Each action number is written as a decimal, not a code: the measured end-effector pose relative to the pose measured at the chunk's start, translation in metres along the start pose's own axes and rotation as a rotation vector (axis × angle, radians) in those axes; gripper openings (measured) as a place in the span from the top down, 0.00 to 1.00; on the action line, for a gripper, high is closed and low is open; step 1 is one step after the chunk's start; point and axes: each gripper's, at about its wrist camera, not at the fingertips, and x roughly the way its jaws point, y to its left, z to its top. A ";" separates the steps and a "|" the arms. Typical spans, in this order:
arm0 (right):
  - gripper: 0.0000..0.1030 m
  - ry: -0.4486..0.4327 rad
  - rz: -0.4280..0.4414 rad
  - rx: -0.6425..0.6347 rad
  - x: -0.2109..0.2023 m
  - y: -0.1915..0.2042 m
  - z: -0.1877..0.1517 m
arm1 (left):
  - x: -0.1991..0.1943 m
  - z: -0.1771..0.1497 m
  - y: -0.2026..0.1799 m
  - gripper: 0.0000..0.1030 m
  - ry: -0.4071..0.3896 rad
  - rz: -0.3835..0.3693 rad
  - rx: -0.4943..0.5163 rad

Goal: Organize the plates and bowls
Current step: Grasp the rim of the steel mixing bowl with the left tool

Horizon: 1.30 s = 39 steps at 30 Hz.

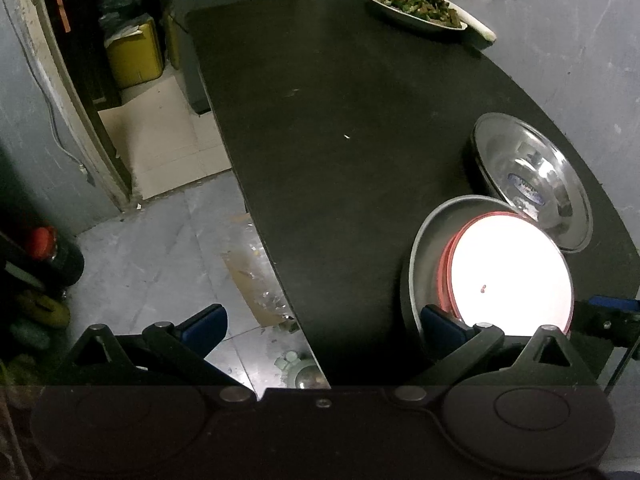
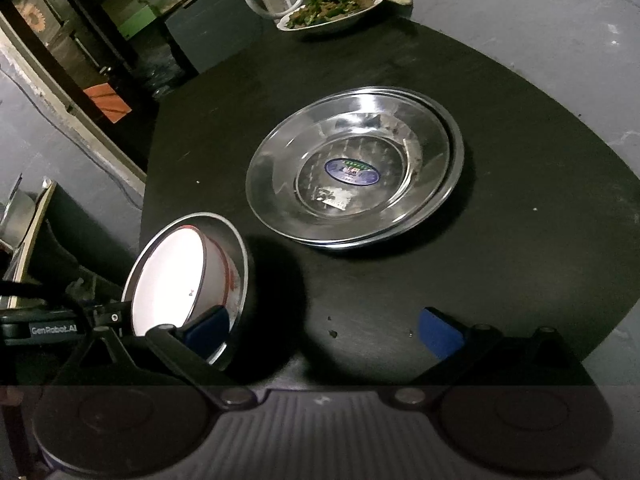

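A dark oval table [image 1: 340, 128] fills both wrist views. In the left wrist view, the left gripper [image 1: 320, 328] has its blue-padded tongs spread wide, gripping nothing; one pad hangs over the floor, the other sits in front of the near rim of a steel bowl [image 1: 416, 264] at about four o'clock. Nested inside that bowl is a white bowl with a red rim [image 1: 508, 268], brightly lit. Just beyond, at two o'clock, lies a stack of shiny steel plates [image 1: 532, 180], its edge overlapping the steel bowl's rim. In the right wrist view, the right gripper [image 2: 324, 332] is also spread wide and holds nothing; the nested bowls sit at eight o'clock, the plates near centre. A white dish of cooked greens [image 2: 332, 8] rests at the table's far edge, at twelve o'clock.
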 end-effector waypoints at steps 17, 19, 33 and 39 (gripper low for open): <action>0.00 0.028 0.025 -0.010 0.006 0.002 -0.003 | 0.005 0.008 -0.011 0.01 0.002 0.008 0.150; 0.00 0.028 0.024 -0.020 0.004 0.002 -0.004 | 0.005 0.008 -0.014 0.02 -0.003 0.014 0.166; 0.16 0.031 0.048 -0.054 -0.002 0.010 0.000 | -0.001 0.007 -0.014 0.22 -0.027 -0.062 0.188; 0.29 0.042 0.071 -0.060 -0.002 0.015 0.003 | -0.001 0.008 -0.011 0.48 -0.032 -0.136 0.143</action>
